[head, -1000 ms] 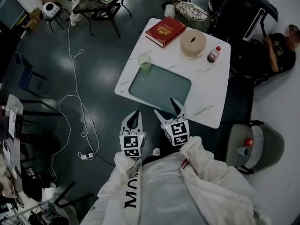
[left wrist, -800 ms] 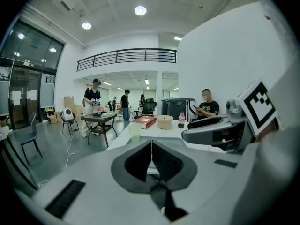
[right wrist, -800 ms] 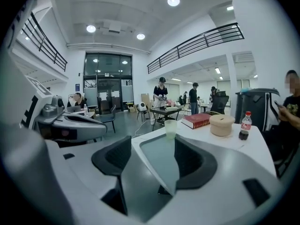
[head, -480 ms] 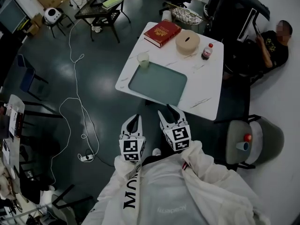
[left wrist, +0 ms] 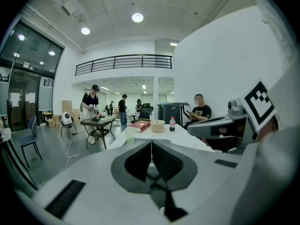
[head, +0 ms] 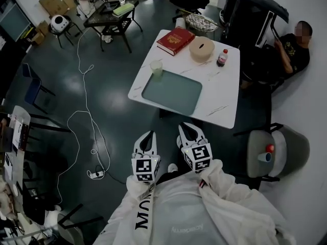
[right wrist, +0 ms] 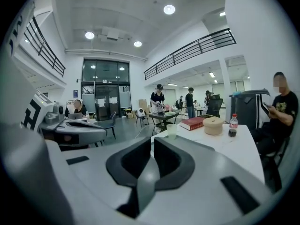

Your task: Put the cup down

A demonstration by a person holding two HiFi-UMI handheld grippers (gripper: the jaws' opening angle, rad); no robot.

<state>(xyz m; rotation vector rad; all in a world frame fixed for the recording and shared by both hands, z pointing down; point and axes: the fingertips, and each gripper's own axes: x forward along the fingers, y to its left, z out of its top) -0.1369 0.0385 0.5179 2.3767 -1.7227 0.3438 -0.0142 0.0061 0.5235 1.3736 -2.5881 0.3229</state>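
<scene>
Head view: cup point(head: 157, 68) stands on table point(head: 225, 86), far left; job prob. done, so tongs hang near u. Left gripper point(head: 148, 137) shut, empty; right gripper point(head: 188, 129) just closed, nothing btw jaws.

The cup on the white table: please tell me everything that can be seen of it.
The cup is small, pale and slightly see-through, with a faint green tint, and looks like plastic. It widens a little towards its open rim and has no handle or lid. It stands upright on the white table, near the table's left edge in the head view, just beyond the far left corner of the dark green tray. Whether it touches the tray, or holds any liquid, cannot be told. Only the table touches it otherwise.
</scene>
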